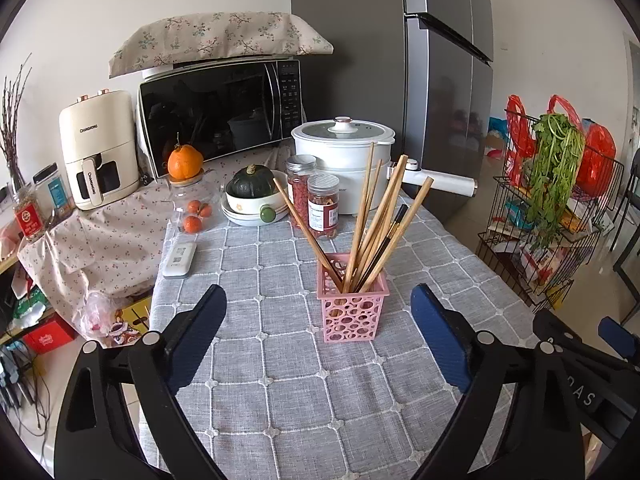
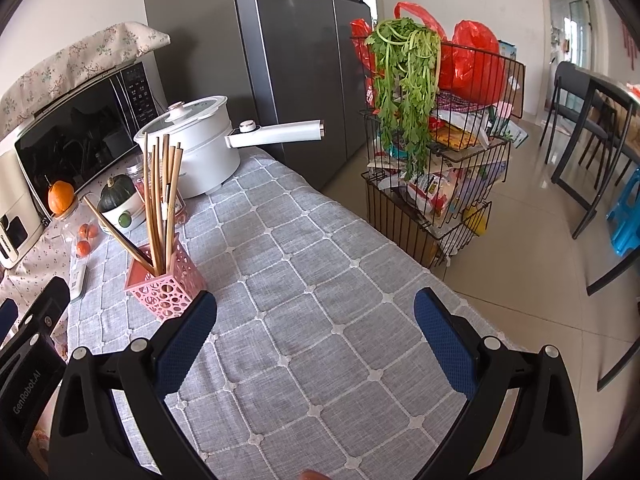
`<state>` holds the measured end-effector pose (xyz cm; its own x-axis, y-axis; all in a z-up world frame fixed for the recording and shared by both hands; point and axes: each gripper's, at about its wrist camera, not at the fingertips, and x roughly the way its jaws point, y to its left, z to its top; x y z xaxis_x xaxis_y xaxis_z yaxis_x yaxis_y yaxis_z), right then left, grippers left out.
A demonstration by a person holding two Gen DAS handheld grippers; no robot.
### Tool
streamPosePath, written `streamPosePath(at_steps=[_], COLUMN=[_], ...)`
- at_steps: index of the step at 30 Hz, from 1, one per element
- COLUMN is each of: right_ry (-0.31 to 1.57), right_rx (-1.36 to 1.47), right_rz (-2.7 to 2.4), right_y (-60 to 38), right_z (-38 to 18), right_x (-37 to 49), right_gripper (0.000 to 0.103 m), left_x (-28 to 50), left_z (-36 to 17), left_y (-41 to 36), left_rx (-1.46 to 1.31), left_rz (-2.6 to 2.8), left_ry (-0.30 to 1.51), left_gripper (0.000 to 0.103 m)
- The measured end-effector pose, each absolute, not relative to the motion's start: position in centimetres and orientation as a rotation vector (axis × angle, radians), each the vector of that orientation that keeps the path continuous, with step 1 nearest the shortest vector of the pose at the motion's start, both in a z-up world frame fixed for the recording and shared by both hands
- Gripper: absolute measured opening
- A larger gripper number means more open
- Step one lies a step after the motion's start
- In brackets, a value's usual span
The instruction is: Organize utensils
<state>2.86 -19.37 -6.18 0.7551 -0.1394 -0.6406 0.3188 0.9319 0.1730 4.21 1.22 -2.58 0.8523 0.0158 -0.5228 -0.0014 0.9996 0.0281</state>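
1. The left gripper (image 1: pixel 318 306) hovers above the grey checked tablecloth (image 1: pixel 280 360), its blue-padded jaws spread wide and holding nothing. The pink holder (image 1: pixel 352 300) stands between and just beyond its fingertips, apart from both.
2. The right gripper (image 2: pixel 314 312) is likewise wide open and empty above the cloth; the holder sits just beyond its left finger (image 2: pixel 186 340).
3. The chopsticks (image 1: pixel 374 216) stand in the holder on the table, long axes roughly upright, tips fanning up and outward; one leans far left.
4. The left view alone shows the air fryer (image 1: pixel 98 148), two red-filled jars (image 1: pixel 314 196) and a white remote (image 1: pixel 180 258).
5. The right view alone shows black chairs (image 2: pixel 580 128) and a blue stool (image 2: pixel 628 220); the wire rack (image 2: pixel 436 184) with hanging greens appears whole there.
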Motion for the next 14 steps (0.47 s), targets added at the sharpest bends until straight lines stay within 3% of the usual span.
streamPosePath(at_steps=[14], right_ry=[0.662], right_rx=[0.288], right_rz=[-0.266], right_y=[-19.73], right_z=[-6.05], right_x=[2.82], right_gripper=[0.096], left_x=[4.38], left_z=[-2.57], left_y=[0.70], left_rx=[0.039], left_rz=[0.010], left_ry=[0.589], left_gripper=[0.096])
